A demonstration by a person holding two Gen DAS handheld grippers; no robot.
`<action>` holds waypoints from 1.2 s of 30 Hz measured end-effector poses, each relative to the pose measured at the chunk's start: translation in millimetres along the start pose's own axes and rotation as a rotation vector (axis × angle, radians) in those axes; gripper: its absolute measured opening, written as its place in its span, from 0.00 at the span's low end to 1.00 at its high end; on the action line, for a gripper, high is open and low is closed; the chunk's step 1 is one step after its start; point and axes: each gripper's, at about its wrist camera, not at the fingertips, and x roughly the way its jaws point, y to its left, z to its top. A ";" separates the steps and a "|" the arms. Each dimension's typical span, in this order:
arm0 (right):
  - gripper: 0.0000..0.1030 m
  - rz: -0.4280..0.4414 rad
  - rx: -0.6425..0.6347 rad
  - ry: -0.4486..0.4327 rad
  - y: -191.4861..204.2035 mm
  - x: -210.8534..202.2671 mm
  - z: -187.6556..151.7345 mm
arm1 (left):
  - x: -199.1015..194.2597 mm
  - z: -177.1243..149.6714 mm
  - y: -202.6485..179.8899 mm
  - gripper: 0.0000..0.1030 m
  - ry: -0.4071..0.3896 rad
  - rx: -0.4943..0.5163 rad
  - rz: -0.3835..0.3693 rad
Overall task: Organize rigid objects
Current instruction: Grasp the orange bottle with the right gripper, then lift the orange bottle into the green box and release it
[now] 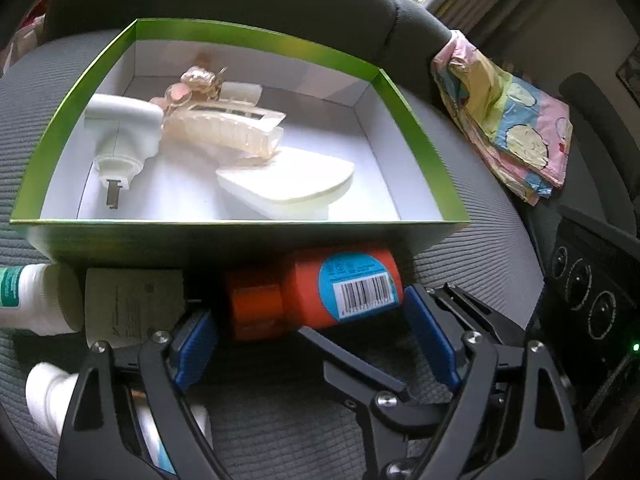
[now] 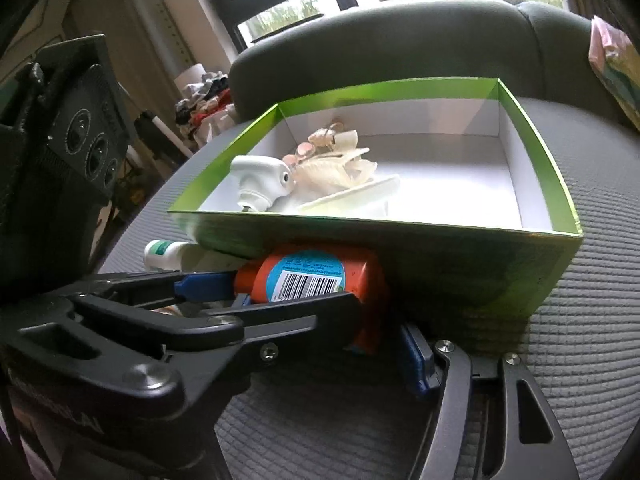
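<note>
An orange bottle (image 1: 320,292) with a blue barcode label lies on its side on the grey seat, against the front wall of a green box (image 1: 240,222). My left gripper (image 1: 306,304) straddles it lengthwise. One blue pad (image 1: 430,332) sits at its base, and the other pad (image 1: 196,344) stands a narrow gap from the cap. In the right wrist view the bottle (image 2: 308,276) lies between the left gripper's fingers (image 2: 280,320). My right gripper (image 2: 332,344) shows one blue pad (image 2: 416,356) just clear of the bottle; its other finger is hidden.
The box (image 2: 400,224) holds a white plug-in device (image 1: 120,128), hair claw clips (image 1: 224,132) and a cream wedge (image 1: 288,180). A white bottle (image 1: 36,300), a beige card (image 1: 132,304) and a white tube (image 1: 48,396) lie at the left. Patterned cloth (image 1: 512,128) hangs at the right.
</note>
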 end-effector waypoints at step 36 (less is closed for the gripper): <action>0.65 -0.131 0.028 -0.134 -38.5 -15.4 71.6 | -15.8 65.2 25.0 0.99 -0.188 -0.144 -0.007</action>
